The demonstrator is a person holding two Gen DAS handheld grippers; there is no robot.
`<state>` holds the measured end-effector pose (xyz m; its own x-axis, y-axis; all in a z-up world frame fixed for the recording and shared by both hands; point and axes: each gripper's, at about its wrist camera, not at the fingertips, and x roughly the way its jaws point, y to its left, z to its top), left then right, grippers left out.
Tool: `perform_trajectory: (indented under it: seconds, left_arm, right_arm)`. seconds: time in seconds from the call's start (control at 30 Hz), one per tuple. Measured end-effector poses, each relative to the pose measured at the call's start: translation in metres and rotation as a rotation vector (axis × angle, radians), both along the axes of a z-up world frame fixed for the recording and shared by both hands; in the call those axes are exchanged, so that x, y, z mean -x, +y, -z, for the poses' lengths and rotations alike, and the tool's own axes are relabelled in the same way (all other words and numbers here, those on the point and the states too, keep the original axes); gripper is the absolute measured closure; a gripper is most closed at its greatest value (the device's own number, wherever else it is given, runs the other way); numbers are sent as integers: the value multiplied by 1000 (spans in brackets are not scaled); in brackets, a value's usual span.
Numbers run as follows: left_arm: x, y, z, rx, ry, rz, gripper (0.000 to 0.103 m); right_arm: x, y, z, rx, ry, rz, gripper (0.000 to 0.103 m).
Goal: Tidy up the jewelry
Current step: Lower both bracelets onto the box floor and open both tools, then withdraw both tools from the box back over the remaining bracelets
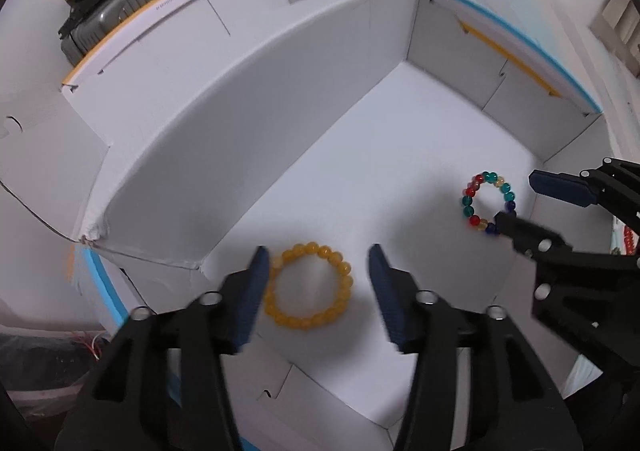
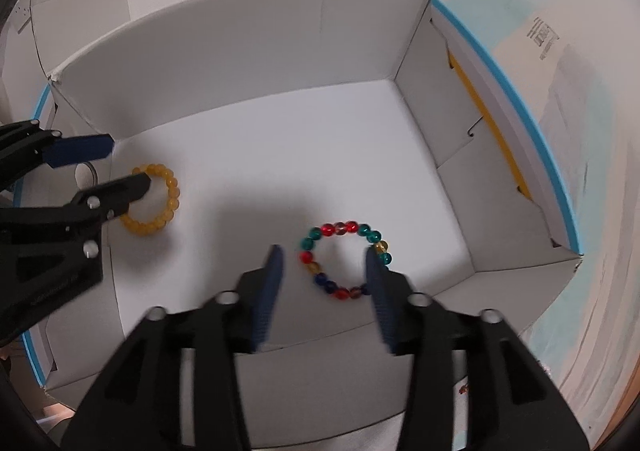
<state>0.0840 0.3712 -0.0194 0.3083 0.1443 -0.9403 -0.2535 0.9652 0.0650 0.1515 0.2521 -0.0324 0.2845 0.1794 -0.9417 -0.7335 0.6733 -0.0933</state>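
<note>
A yellow bead bracelet (image 1: 345, 271) lies flat on the floor of a white cardboard box (image 1: 240, 123). My left gripper (image 1: 318, 251) points down over it, open, one finger on each side of the ring. A bracelet of red, teal, blue and amber beads (image 1: 490, 176) lies further right on the same floor. In the right wrist view, that multicolour bracelet (image 2: 340, 228) sits between the fingers of my open right gripper (image 2: 323, 251), whose right finger overlaps its edge. The left gripper (image 2: 128, 160) shows at the left by the yellow bracelet (image 2: 172, 195). The right gripper (image 1: 516, 197) also shows in the left wrist view.
The box (image 2: 240, 51) has tall walls on all sides and open flaps (image 1: 180, 27) folded outward. It rests on a white surface with a blue rim (image 2: 532, 131). A grey suitcase (image 1: 120, 7) stands beyond the box. A string of red beads (image 1: 628, 239) lies outside at the right.
</note>
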Motion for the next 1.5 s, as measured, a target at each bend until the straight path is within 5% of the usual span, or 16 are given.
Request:
perform_trajectory:
  seconds: [0.07, 0.63, 1.5]
  left_arm:
    - [1, -1, -5, -9, -25, -11, 34]
    - [10, -4, -61, -72, -147, -47, 9]
    - [22, -67, -124, -96, -315, -35, 6]
  right_arm:
    - [-1, -2, -3, -5, -3, 1, 49]
    - [6, -21, -55, -105, -122, 4, 10]
    - [19, -98, -109, -195, -235, 131, 7]
